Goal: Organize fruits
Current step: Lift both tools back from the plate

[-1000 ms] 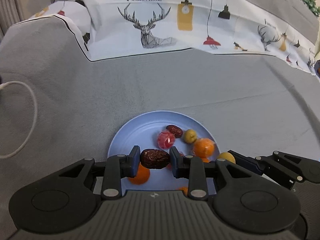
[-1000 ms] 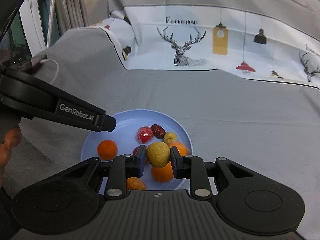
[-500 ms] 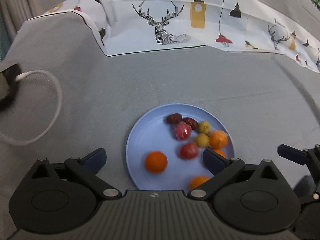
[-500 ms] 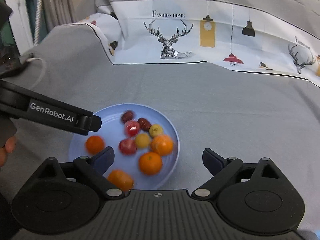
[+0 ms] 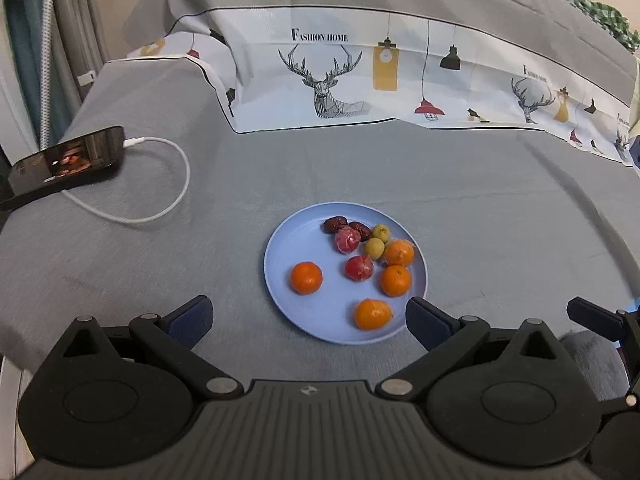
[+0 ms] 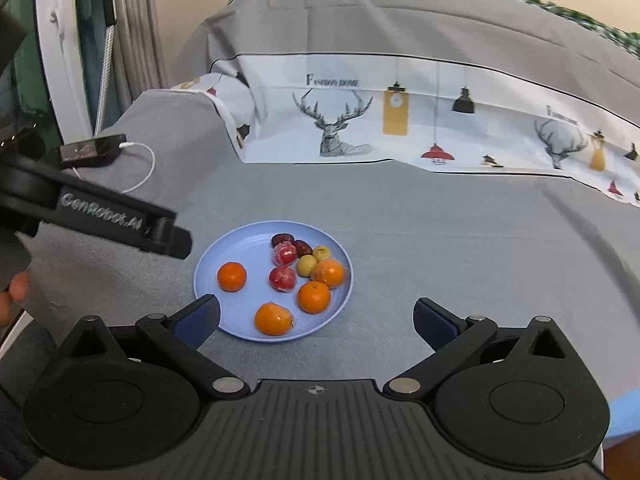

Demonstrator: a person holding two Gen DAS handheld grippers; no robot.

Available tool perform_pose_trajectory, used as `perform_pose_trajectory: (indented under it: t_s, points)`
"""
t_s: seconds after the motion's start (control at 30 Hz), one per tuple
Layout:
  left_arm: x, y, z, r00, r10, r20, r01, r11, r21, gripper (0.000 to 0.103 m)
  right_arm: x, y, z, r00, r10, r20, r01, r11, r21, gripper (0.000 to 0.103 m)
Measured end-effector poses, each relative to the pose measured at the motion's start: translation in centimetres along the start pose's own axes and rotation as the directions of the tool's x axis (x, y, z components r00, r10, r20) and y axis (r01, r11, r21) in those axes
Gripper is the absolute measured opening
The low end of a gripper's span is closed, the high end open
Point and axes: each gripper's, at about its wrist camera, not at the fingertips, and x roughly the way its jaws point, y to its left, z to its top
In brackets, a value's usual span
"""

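While nothing sits between the fingers of either tool, every fruit in view lies on the blue plate [image 5: 280,256], which serves as the landmark. Far to its left a phone [image 5: 66,162] rests on the grey cover [image 5: 480,208], its white cable [image 5: 176,200] looping toward the plate. Just short of the plate's near-left rim, the left gripper [image 5: 308,316] stands spread wide and empty. On the plate's left half a lone tangerine [image 5: 306,278] sits apart; toward its right half cluster two dark dates [image 5: 347,227], two red wrapped fruits [image 5: 353,254], two small yellow-green fruits [image 5: 378,240] and three more tangerines [image 5: 392,276], most touching a neighbour. Nearer than the plate's right rim, the right gripper [image 6: 316,318] has just been opening and is released with nothing in it. No fruit shows on the cover off the plate, so gathering looks done; at most, sorting the kinds remains.
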Motion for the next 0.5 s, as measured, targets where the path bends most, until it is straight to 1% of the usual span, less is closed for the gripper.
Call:
perform_pose_trajectory:
  t_s: [0.2, 0.37, 0.5]
  points:
    - [-1.9, -0.7, -1.2, 1.0, 0.001, 0.024, -0.001, 1.0, 0.006, 0.103, -2.1, 0.0, -0.4, 0.999, -0.006, 0.046, 0.006, 1.0, 0.004, 0.102]
    - [-2.6, -1.0, -1.6, 0.999, 0.002, 0.034, -0.002, 1.0, 0.02, 0.103, -2.9, 0.1, -0.6, 0.998, -0.01, 0.057, 0.01, 1.0, 0.006, 0.102]
    - [-2.8, -1.2, -1.7, 1.0, 0.009, 0.027, -0.01, 1.0, 0.014, 0.103, -3.2, 0.1, -0.6, 0.998, -0.019, 0.063, 0.018, 1.0, 0.008, 0.102]
